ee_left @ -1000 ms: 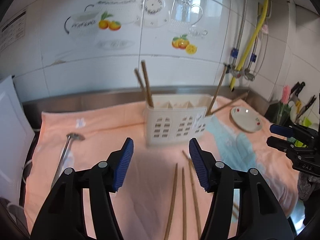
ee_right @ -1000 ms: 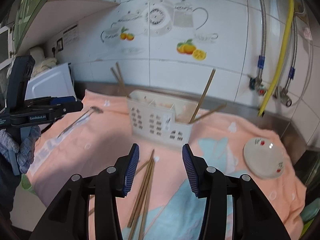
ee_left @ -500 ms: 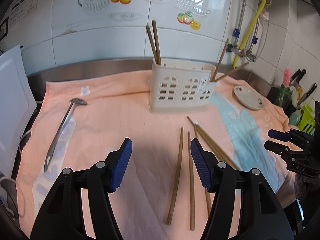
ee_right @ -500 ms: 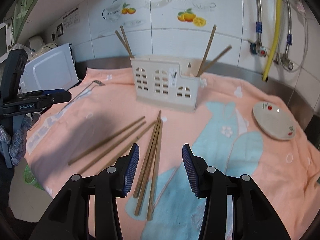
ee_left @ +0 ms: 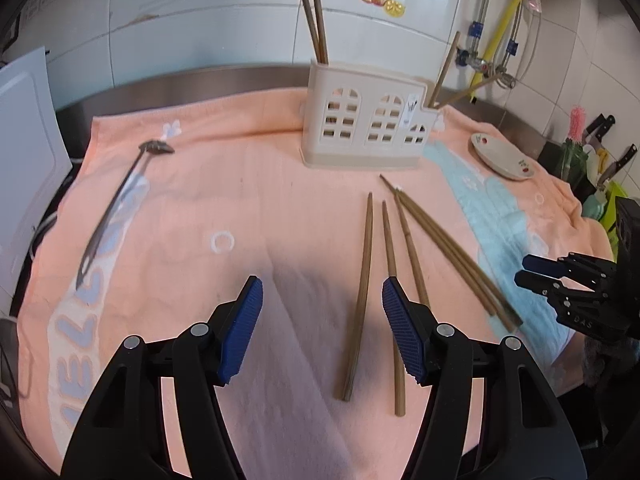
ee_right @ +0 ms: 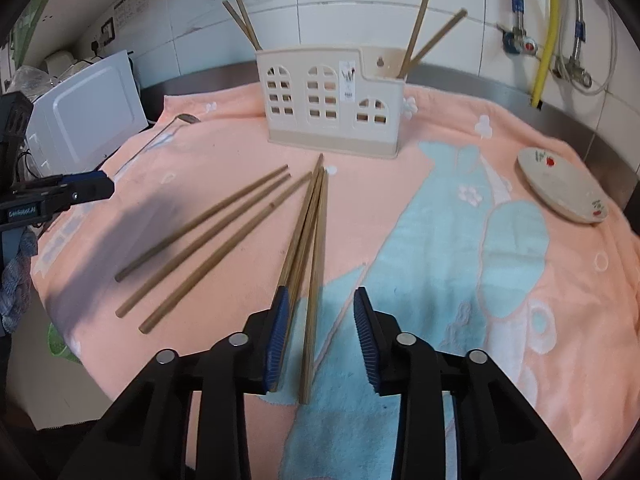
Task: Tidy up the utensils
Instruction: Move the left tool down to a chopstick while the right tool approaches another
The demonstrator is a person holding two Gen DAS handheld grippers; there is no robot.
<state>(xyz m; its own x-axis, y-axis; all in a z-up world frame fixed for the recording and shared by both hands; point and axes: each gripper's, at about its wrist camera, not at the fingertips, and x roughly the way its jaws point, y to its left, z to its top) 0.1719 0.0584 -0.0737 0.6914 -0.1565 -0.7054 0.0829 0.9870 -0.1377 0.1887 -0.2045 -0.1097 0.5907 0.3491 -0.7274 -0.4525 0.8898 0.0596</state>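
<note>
Several wooden chopsticks lie loose on the peach towel (ee_left: 240,208). A tight bundle (ee_right: 308,224) runs back between the fingers of my right gripper (ee_right: 321,296). Its jaws are closing and the pads do not press the sticks. Three separate chopsticks (ee_right: 200,240) fan out to the left of it. My left gripper (ee_left: 321,300) hovers open over the towel, with one chopstick (ee_left: 362,280) lying below, near its right finger. The cream utensil holder (ee_left: 368,128) stands at the back with chopsticks (ee_left: 316,20) upright in it. A metal ladle (ee_left: 116,208) lies at the left.
A small painted plate (ee_right: 560,188) sits on the towel at the right. A white appliance (ee_right: 84,120) stands off the towel's left edge. Knives (ee_left: 604,128) and a yellow hose (ee_left: 508,20) are at the far right by the tiled wall.
Both grippers have come down toward the towel and the loose chopsticks look larger. The right jaws have narrowed around the bundle. The left jaws stay wide.
</note>
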